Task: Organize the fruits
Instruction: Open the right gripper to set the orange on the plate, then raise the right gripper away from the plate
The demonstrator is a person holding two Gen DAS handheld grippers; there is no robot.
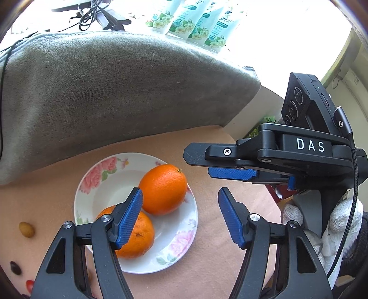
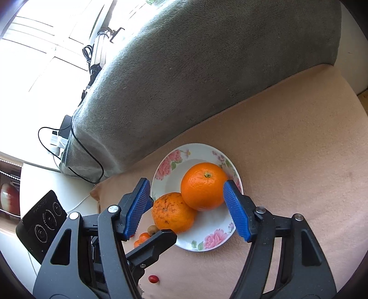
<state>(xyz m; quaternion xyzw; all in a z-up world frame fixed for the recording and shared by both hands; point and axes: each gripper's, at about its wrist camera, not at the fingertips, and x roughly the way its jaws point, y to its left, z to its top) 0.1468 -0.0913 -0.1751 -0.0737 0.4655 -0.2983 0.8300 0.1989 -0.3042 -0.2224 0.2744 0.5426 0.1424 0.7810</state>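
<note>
2 oranges [image 1: 162,189] (1 speckled) share a floral plate [image 1: 184,232]; both grippers' jaws gape empty.

I count 2 oranges, the clean one [image 1: 162,189] at 1 o'clock on the 1 floral plate [image 1: 184,230] and the speckled one [image 1: 135,234] at 7 o'clock. Off the plate at 9 o'clock I see 3 small fruits in my left view: 1 yellow-green [image 1: 26,229], 1 dark brown [image 1: 15,268], 1 red [image 1: 29,286]. At 12 o'clock stand 4 pale tubes [image 1: 184,18]. I carry 2 grippers, left [image 1: 180,222] and right [image 2: 187,209], each with 2 blue pads [image 1: 128,218].
</note>
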